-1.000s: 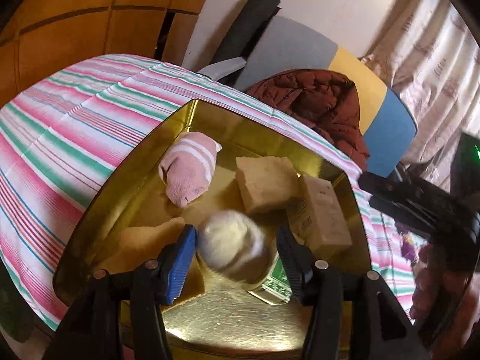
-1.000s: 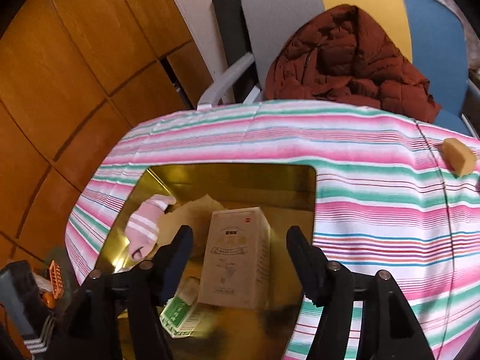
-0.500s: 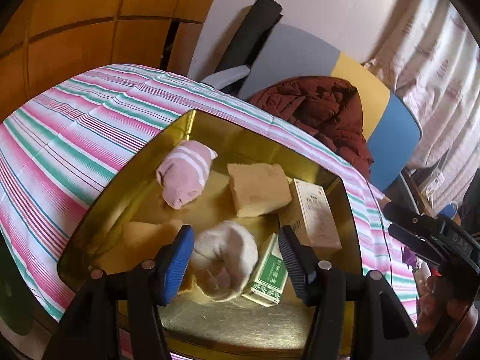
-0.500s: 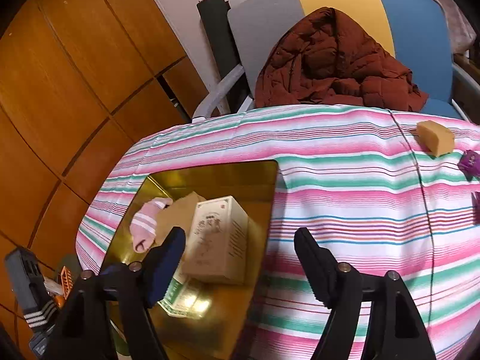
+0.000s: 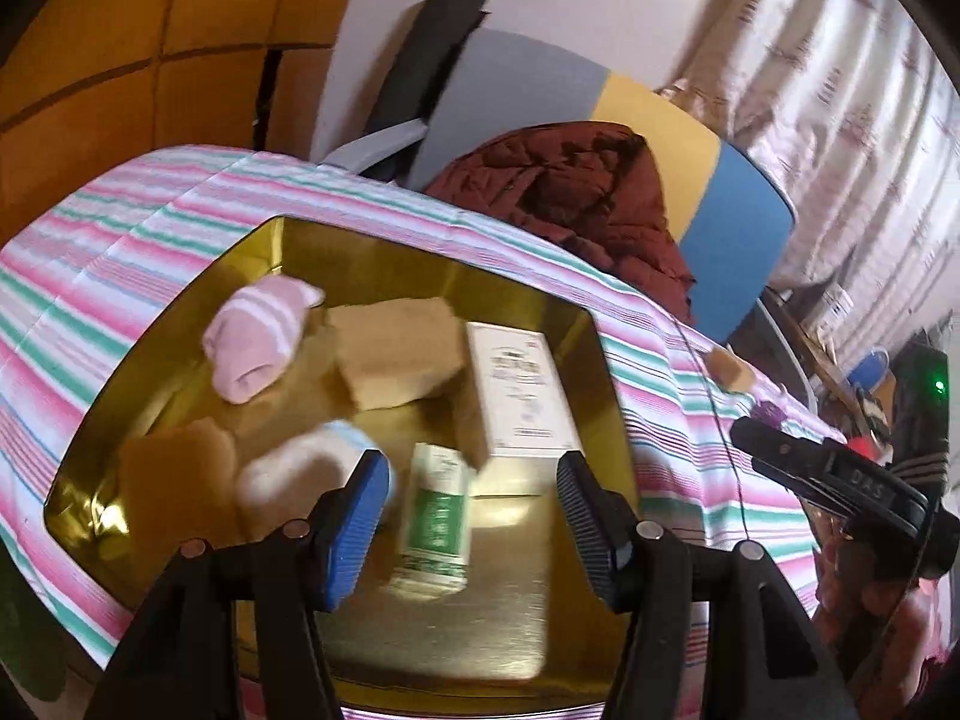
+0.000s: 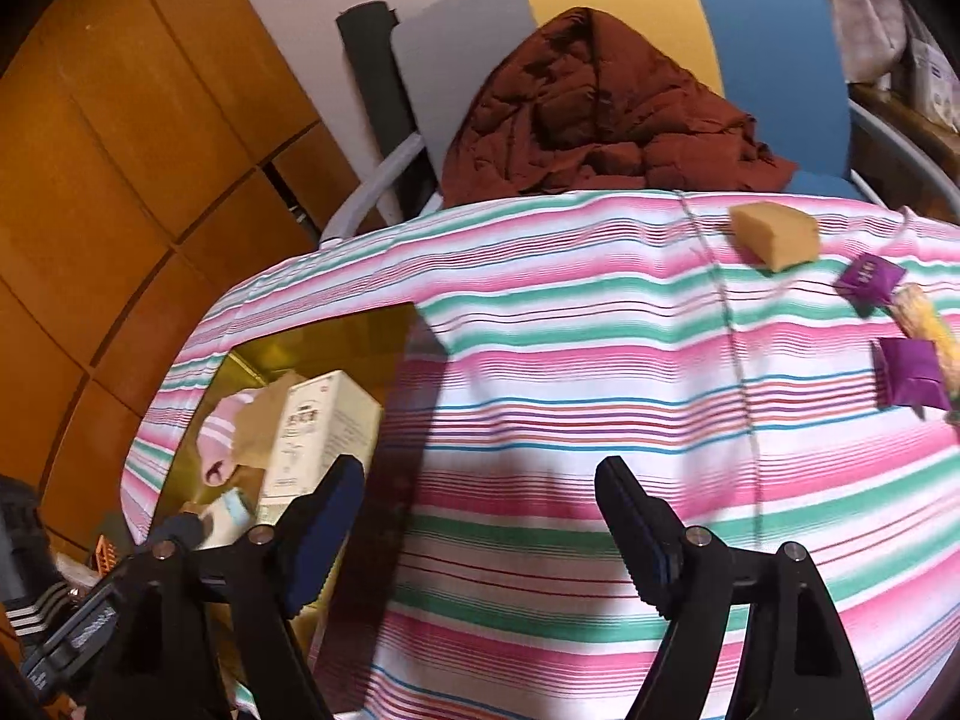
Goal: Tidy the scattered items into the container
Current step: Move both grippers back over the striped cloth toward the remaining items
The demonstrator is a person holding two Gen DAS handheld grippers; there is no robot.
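- My left tool [image 5: 471, 516] is wide open over the gold tin [image 5: 606, 372], gripping nothing; the green packet [image 5: 435, 525] lies loose on the tin floor between its pads.
- Tin, centre of left view, holds the pink sock [image 5: 258, 339], white sock [image 5: 288, 471], two sponges [image 5: 396, 360], a box [image 5: 519, 399].
- My right tool [image 6: 480, 525] is open and empty over the striped surface [image 6: 570, 360].
- Upper right of right view, outside the tin: sponge [image 6: 777, 234], purple wrappers [image 6: 909, 369].
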